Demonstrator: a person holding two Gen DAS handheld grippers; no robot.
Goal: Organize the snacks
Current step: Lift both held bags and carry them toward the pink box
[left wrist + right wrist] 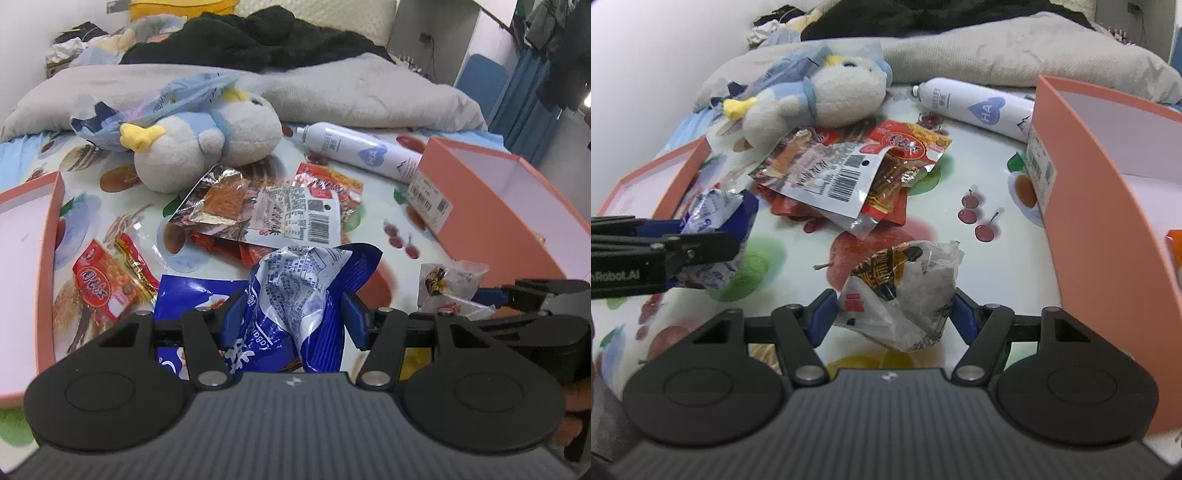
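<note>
My left gripper [293, 306] is shut on a crumpled blue and white snack bag [295, 291], held above the fruit-print sheet. From the right wrist view that same blue bag [713, 218] shows at the left, in the left gripper [683, 243]. My right gripper [892, 310] is shut on a clear and white snack packet [905, 291] with black and gold print, lifted off the sheet. That packet [448, 284] shows at the right in the left wrist view. A pile of red and silver snack packs [273, 210] [849, 170] lies in the middle.
An open pink box [491, 206] [1100, 206] stands at the right and a pink lid [48, 236] [661, 173] at the left. A plush penguin [207, 147], a white spray can [362, 147] and a grey blanket [351, 96] lie behind. Small red packs [110, 280] lie at the left.
</note>
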